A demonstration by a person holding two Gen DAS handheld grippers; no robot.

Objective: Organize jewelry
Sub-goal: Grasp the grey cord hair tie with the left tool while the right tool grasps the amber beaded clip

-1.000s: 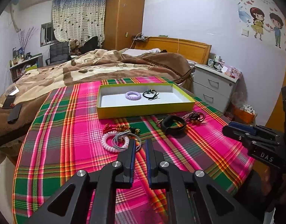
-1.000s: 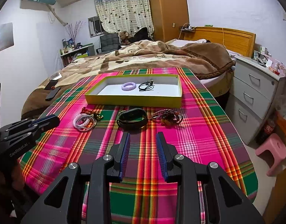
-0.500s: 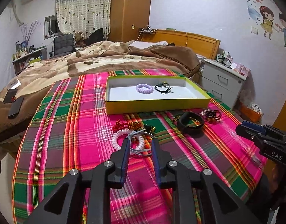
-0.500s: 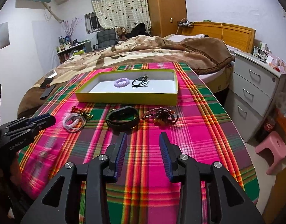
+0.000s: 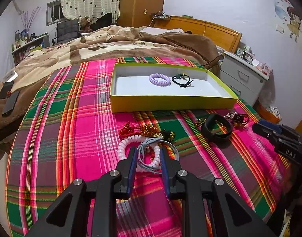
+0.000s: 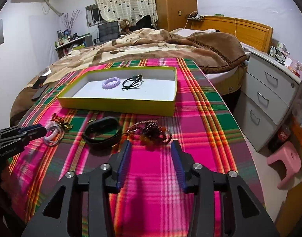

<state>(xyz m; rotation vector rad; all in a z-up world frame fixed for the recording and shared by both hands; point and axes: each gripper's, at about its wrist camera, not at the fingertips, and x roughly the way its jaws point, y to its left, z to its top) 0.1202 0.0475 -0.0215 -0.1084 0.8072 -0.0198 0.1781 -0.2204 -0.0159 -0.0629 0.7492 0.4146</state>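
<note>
Left gripper (image 5: pixel 147 154) fingers parted over the white coil bracelet (image 5: pixel 127 144); right gripper (image 6: pixel 151 148) fingers just widened, empty.

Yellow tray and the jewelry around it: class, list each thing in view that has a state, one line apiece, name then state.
Yellow tray: lidless, holding two pieces.
Purple coil band: lying in the tray.
Black cord bracelet: lying in the tray.
White coil band: on the cloth, between the open jaws.
Black strap: on the cloth, outside the tray.
Dark bead bracelet: on the cloth, ungripped.
Left gripper: open, jaws just widened.
Right gripper: open, jaws just widened, nothing between.
</note>
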